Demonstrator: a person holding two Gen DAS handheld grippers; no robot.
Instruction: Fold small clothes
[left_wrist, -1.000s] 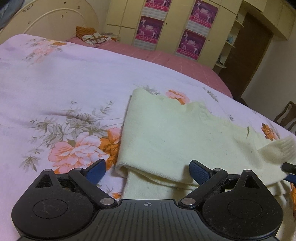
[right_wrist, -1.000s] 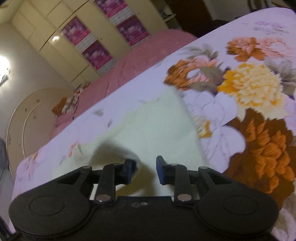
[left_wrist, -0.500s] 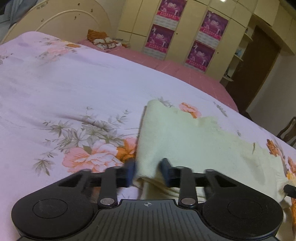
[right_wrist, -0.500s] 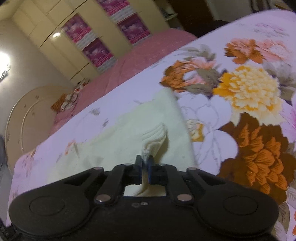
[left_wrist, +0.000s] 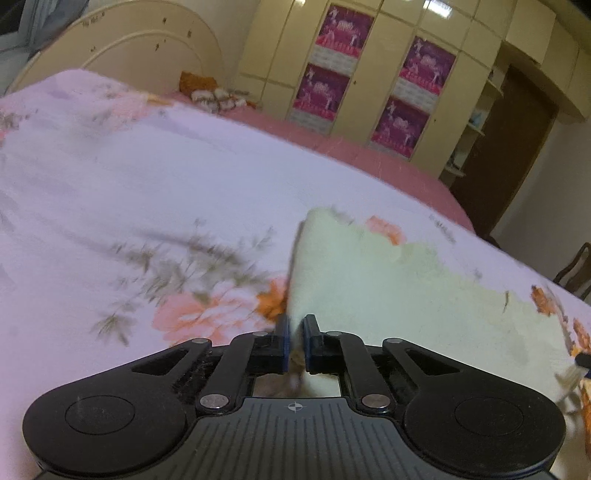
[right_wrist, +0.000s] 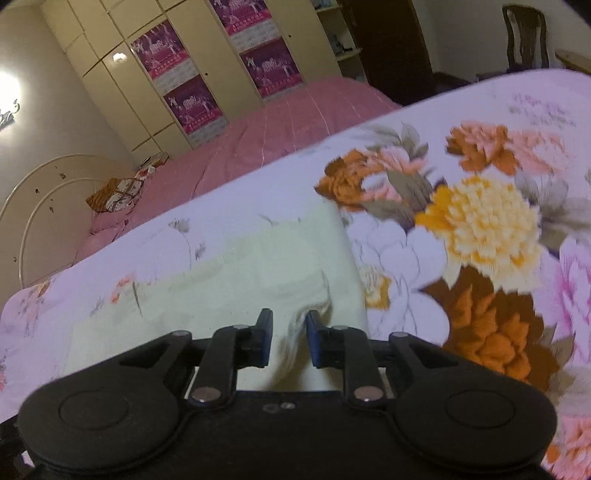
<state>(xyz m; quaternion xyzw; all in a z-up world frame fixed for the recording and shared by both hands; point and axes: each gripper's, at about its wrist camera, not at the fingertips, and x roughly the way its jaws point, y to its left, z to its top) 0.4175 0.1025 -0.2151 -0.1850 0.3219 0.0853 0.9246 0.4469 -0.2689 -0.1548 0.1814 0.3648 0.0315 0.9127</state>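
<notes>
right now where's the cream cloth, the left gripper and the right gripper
cream cloth (left_wrist: 388, 291), left wrist view, on its flat upper layer
left gripper (left_wrist: 294, 338), left wrist view, midway between fingertips pinching the cloth's near edge
right gripper (right_wrist: 289, 332), right wrist view, midway between parted fingertips, around a cloth fold

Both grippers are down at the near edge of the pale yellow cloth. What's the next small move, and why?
Probably close the right gripper first. The left gripper is already pinched on the near corner of the pale yellow cloth, while the right jaws stand apart with a bunched fold between them. Lifting now would likely raise only one corner off the floral bedsheet.
</notes>
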